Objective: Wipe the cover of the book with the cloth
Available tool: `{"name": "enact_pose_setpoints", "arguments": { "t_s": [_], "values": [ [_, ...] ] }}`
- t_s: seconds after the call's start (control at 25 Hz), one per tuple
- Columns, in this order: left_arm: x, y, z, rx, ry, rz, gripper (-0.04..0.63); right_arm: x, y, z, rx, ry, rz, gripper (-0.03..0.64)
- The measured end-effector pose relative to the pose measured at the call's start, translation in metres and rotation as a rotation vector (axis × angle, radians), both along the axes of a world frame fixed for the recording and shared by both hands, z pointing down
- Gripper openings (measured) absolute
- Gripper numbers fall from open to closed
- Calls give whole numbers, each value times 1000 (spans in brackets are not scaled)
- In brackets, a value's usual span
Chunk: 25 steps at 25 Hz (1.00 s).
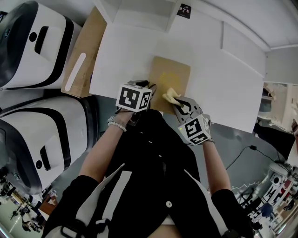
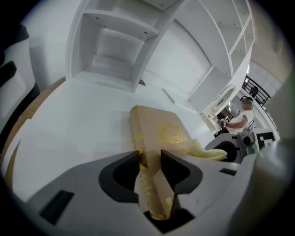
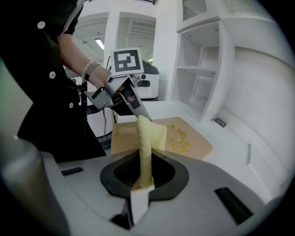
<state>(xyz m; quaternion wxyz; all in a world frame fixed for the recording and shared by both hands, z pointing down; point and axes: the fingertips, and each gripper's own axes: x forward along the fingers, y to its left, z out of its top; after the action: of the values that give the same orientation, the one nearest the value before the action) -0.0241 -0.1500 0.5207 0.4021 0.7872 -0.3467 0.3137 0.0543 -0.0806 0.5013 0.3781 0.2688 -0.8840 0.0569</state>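
Observation:
A tan book (image 1: pixel 171 79) with a gold emblem lies on the white table (image 1: pixel 223 83), close to its near edge. My left gripper (image 1: pixel 150 88) is shut on the book's near left edge; in the left gripper view the book (image 2: pixel 159 131) runs between both jaws of that gripper (image 2: pixel 150 162). My right gripper (image 1: pixel 179 103) is shut on a folded yellow cloth (image 1: pixel 171 96), which it holds over the book's near right corner. In the right gripper view the cloth (image 3: pixel 146 143) stands up from my right gripper (image 3: pixel 144 171), with the book (image 3: pixel 186 140) behind it.
An open white shelf unit (image 1: pixel 139 14) stands at the table's far side. A brown board (image 1: pixel 86 49) and white-and-black machines (image 1: pixel 32 44) are at the left. A cable (image 1: pixel 242 155) lies on the floor at the right. A person (image 2: pixel 240 117) is far off.

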Motion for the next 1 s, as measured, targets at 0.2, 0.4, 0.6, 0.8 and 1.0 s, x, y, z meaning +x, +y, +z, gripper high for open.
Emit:
{"name": "enact_pose_setpoints", "arguments": {
  "t_s": [0.2,0.4,0.6,0.8,1.0],
  "values": [
    [1,0,0,7,8,0,147,-9,27,0,-50,-30,-88,35],
    [0,0,1,4,7,-1,147,-16,48,-2,-117,-37,-189,35],
    [-2,0,1,-3,8,-2,146,-24,44,-20,-162,-117,-187,35],
    [-1,0,1,-2,7,4,145,-19,1,-39,-105,-191,-68,35],
    [-1,0,1,-5,4,11,144,-3,-66,-49,-13,-208,127,35]
  ]
}}
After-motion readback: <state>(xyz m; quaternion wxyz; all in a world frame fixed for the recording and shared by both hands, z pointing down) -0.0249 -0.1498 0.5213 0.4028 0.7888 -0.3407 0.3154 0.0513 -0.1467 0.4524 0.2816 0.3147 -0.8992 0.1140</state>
